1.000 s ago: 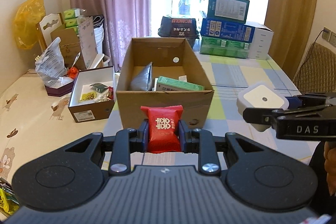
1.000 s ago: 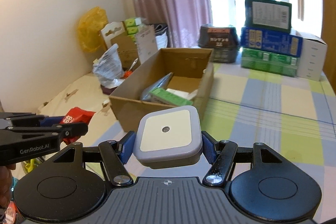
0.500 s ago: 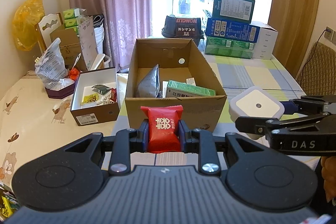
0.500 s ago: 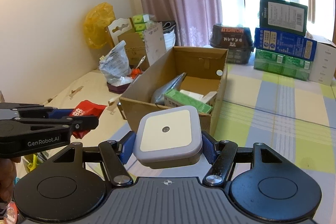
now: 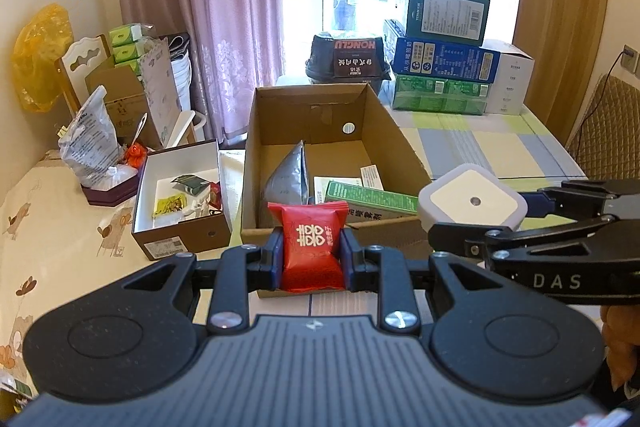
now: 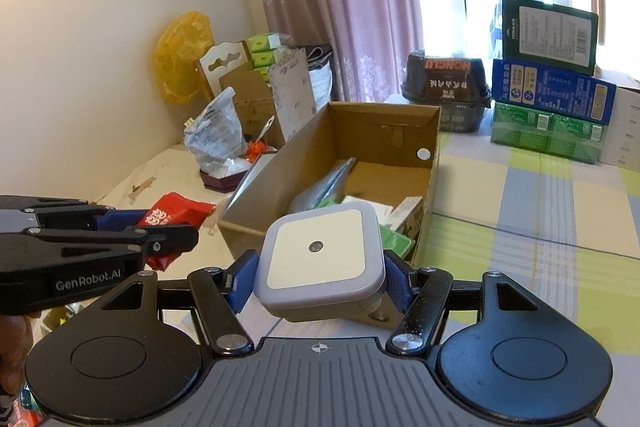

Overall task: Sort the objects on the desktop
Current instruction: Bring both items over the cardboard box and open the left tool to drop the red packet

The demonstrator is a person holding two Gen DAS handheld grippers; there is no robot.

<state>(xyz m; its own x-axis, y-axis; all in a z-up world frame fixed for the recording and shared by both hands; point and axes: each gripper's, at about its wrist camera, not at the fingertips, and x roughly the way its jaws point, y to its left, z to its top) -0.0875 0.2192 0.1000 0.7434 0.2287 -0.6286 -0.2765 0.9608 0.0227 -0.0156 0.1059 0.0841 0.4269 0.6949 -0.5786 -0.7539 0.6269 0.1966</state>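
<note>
Here the left gripper [image 5: 312, 254] pinches a red snack packet [image 5: 311, 245] between its blue pads [image 5: 276, 259], the packet standing upright with white characters on its face. The right gripper [image 6: 320, 277] clamps a square white night light [image 6: 320, 253] by its two sides, its pale face with a small round sensor turned up. Both are held in the air at the near end of an open cardboard box [image 5: 400, 143]; from the left wrist view the night light hangs just over the box's near right corner, and from the right wrist view the packet sits to the left of the box. Inside the box lie a grey foil pouch [image 5: 286, 181], a green carton [image 5: 372, 197] and some white leaflets. Just left of it stands a smaller white-lined box [image 5: 180, 243] with small packets in it. Further back on the checked tablecloth [image 6: 540, 211] sit a black container [image 5: 347, 59] and a stack of green and blue boxes [image 5: 442, 67] by the window.
</note>
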